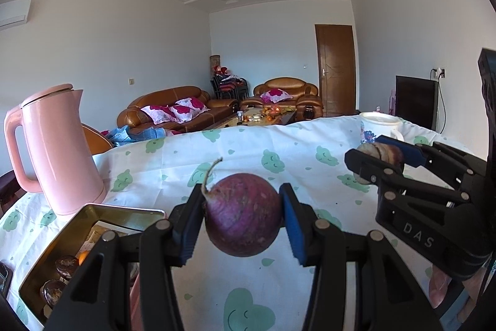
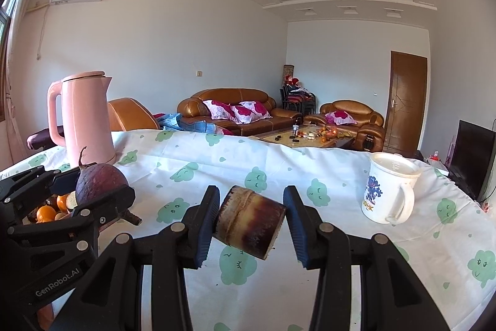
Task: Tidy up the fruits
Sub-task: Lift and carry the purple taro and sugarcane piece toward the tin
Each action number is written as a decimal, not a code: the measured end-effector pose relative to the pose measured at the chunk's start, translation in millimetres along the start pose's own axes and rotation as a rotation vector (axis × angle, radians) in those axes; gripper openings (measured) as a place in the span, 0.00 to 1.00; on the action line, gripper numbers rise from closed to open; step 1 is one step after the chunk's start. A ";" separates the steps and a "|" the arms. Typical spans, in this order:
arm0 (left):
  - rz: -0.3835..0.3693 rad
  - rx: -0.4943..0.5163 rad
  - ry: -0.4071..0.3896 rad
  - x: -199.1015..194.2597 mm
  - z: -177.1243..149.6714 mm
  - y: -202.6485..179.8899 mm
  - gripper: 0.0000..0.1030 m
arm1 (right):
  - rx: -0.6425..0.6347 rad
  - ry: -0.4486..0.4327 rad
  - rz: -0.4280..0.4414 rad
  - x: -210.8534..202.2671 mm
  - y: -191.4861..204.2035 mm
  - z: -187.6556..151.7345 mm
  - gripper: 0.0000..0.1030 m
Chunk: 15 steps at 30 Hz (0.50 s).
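Grippers, two: left gripper [image 1: 243,224] clamped on one purple radish [image 1: 243,214]; right gripper [image 2: 251,221] clamped on one cane piece [image 2: 250,221], both held above tablecloth [image 2: 279,169]. Tin [image 1: 93,214]: oranges [image 2: 46,211], dark fruits. One kettle [image 1: 59,145], one mug [image 2: 389,188].

Both grippers are black plastic linkages with silver rivets and blue ribbed fingers [image 1: 294,225]. Right gripper [image 1: 376,155] says "DAS", left gripper [image 2: 93,191] says "GenRobot.AI".
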<state>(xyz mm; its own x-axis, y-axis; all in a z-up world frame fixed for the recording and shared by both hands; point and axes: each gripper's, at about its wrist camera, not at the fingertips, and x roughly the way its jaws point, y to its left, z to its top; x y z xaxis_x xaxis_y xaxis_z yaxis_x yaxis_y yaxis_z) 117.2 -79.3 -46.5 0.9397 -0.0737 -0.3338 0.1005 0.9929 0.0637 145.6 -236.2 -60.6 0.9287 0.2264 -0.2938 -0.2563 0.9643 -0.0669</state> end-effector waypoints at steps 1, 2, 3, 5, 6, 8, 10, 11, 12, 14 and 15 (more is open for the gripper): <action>-0.001 -0.001 0.000 -0.9 -0.3 0.3 0.48 | 0.000 0.000 0.003 -0.4 0.3 0.0 0.44; -0.001 -0.002 -0.001 -2.3 -0.9 1.0 0.48 | 0.000 -0.001 0.006 -1.0 1.4 0.1 0.44; -0.001 -0.002 -0.001 -4.3 -1.7 1.1 0.48 | 0.001 -0.001 0.009 -1.1 2.2 -0.3 0.44; -0.001 -0.002 -0.003 -5.9 -2.1 2.3 0.48 | 0.004 -0.003 0.020 -2.6 4.1 -0.5 0.43; 0.000 -0.002 -0.003 -7.2 -2.8 3.8 0.48 | 0.002 -0.003 0.023 -3.5 5.8 -0.6 0.43; 0.001 -0.003 -0.005 -10.3 -3.9 6.1 0.48 | -0.006 -0.007 0.029 -5.7 10.0 -0.6 0.43; 0.000 -0.005 -0.004 -12.5 -4.9 8.7 0.48 | -0.012 -0.008 0.036 -7.0 13.9 -0.6 0.44; -0.001 -0.007 -0.001 -13.5 -5.4 9.9 0.48 | -0.013 -0.009 0.039 -7.6 15.7 -0.6 0.44; -0.001 -0.010 0.000 -14.9 -6.0 11.5 0.48 | -0.013 -0.009 0.043 -8.2 17.3 -0.6 0.44; 0.000 -0.015 -0.001 -17.9 -7.2 14.5 0.48 | -0.014 -0.012 0.051 -9.7 20.5 -0.9 0.43; 0.000 -0.017 -0.001 -19.8 -7.7 15.3 0.48 | -0.016 -0.013 0.053 -10.8 22.3 -1.2 0.43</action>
<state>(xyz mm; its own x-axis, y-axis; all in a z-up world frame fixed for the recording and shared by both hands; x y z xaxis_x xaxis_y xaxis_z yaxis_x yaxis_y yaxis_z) 97.7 -61.9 -46.1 0.9400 -0.0737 -0.3331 0.0949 0.9943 0.0478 129.5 -217.4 -60.1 0.9171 0.2789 -0.2848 -0.3093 0.9486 -0.0674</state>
